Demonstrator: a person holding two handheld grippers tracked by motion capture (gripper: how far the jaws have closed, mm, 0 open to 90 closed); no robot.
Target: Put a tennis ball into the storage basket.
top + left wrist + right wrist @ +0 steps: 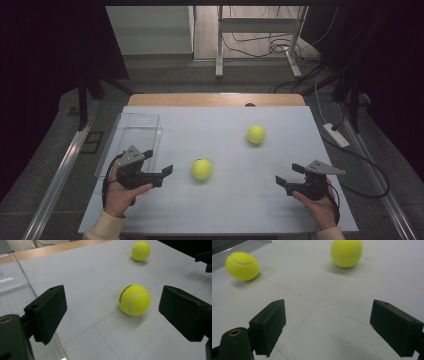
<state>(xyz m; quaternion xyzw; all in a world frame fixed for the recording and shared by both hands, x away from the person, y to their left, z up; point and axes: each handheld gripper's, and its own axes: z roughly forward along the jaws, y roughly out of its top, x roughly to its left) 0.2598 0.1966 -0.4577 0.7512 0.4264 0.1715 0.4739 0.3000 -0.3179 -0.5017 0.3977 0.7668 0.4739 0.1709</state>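
high view overhead — gripper views low, close

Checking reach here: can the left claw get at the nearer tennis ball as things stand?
Probably yes. The left claw is open and aimed at the nearer tennis ball, with bare table between them.

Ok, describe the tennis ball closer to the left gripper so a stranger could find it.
Start at the white table, then the clear tray on its left side. The nearer tennis ball lies just right of the open left gripper; the other ball sits farther back.
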